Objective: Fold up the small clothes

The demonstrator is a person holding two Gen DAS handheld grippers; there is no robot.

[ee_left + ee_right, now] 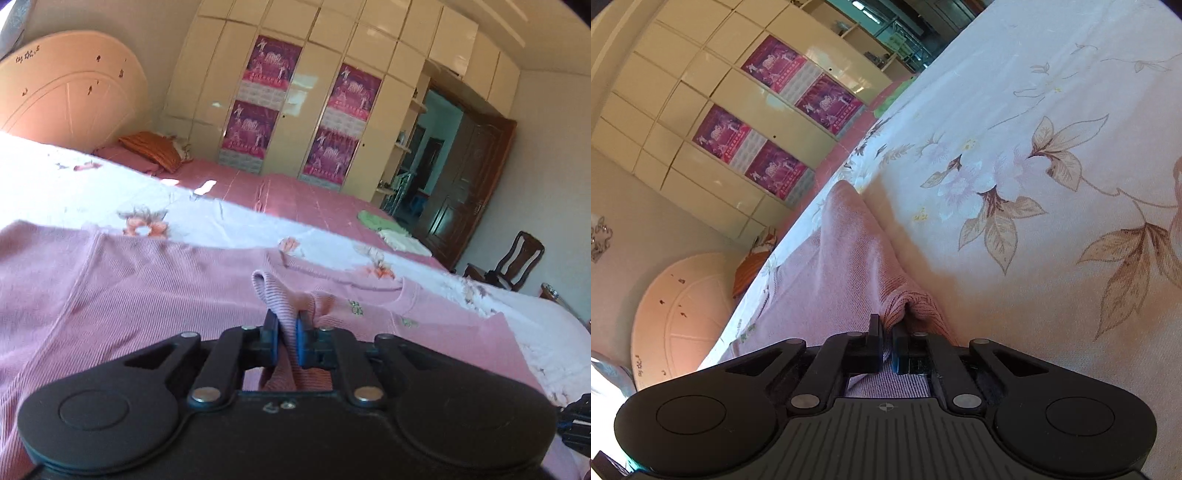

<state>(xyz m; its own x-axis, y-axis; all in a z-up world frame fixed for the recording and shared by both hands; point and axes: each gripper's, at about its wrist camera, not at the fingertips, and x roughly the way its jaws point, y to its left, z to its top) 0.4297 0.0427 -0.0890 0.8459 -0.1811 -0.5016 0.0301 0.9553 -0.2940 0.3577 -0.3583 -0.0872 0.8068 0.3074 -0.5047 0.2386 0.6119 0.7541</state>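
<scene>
A pink ribbed knit garment [155, 284] lies spread on the floral bed sheet [229, 221]. My left gripper [287, 325] is shut on a bunched ribbed edge of the garment, and a loop of the fabric sticks up between the blue pads. In the right wrist view, which is rolled on its side, the same pink garment [842, 258] runs away from the camera over the floral sheet [1015, 177]. My right gripper [887, 332] is shut on a ribbed edge of it, with the cloth puckered just beyond the fingertips.
Beyond the sheet lies a pink bedspread [303, 199] with a green cloth [375, 220] and a pale folded cloth [400, 238] near its far corner. An orange pillow [151, 149] rests by the headboard [70, 92]. A wardrobe [295, 92] stands behind, and a wooden chair [513, 264] on the right.
</scene>
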